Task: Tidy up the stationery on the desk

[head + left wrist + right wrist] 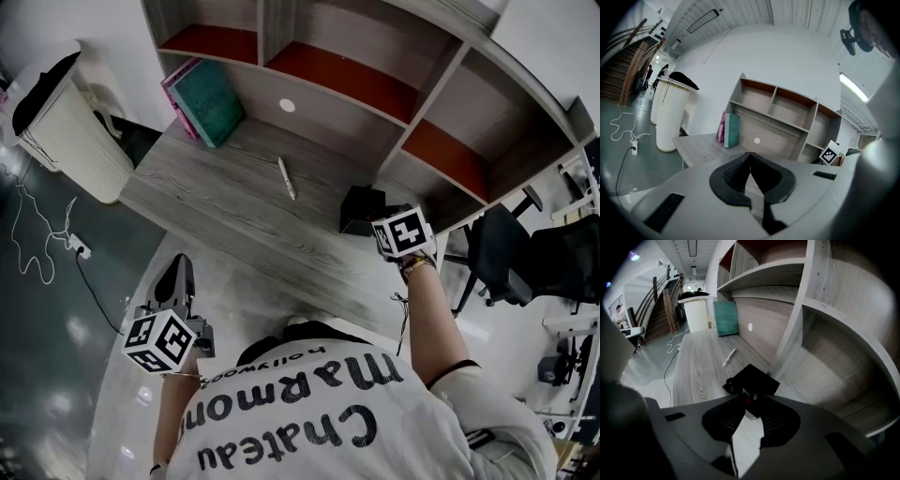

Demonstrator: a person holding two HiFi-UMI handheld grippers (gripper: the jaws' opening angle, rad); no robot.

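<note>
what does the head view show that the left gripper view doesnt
Only the head view: the white pen lying on the desk, and the black box near the shelf unit's right side.

Only the left gripper view: the staircase at far left and a ceiling light.

Both: the desk, the shelf unit, the teal book leaning against it, the white bin beside the desk, and the cable on the floor.
</note>
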